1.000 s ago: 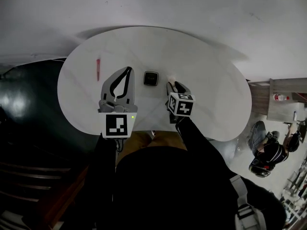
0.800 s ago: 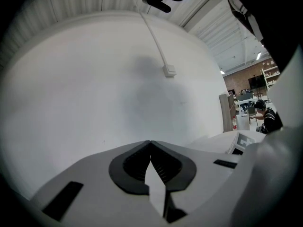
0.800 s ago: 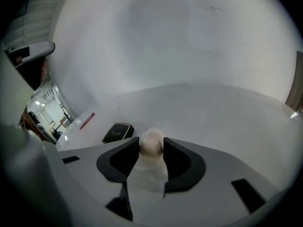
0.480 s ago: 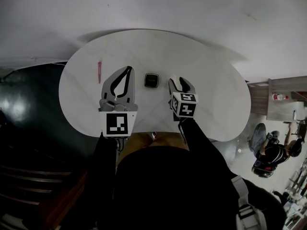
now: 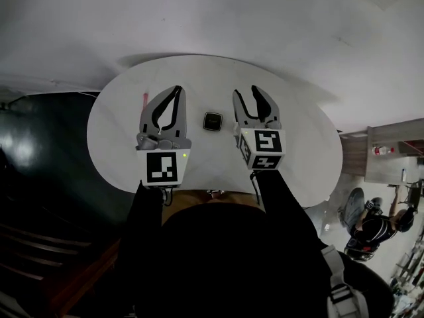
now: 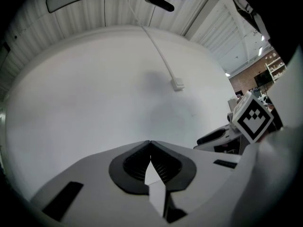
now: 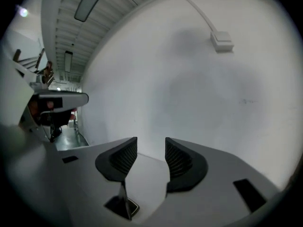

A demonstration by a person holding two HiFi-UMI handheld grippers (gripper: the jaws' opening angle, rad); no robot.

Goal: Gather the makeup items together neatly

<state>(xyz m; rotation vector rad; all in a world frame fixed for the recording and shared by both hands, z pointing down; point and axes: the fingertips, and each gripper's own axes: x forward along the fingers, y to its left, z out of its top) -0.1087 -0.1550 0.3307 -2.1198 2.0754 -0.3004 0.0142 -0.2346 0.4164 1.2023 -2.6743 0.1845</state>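
White oval table [image 5: 301, 134]; small box [image 6: 177, 83] on white wall [image 6: 85, 93]; seated person [image 5: 374, 230] lower right.

Light: coming soft and even from overhead; brightening white table [image 5: 298, 144] and wall [image 6: 94, 89];
Shadow: spreading faintly beyond the table's far edge;
Edges: bending and darkening heavily in both gripper views

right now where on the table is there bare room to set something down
Bare: the right end of the table out to its rim, and the far strip beyond the black compact. Crowded: the middle and left, where the compact and the pink stick lie.
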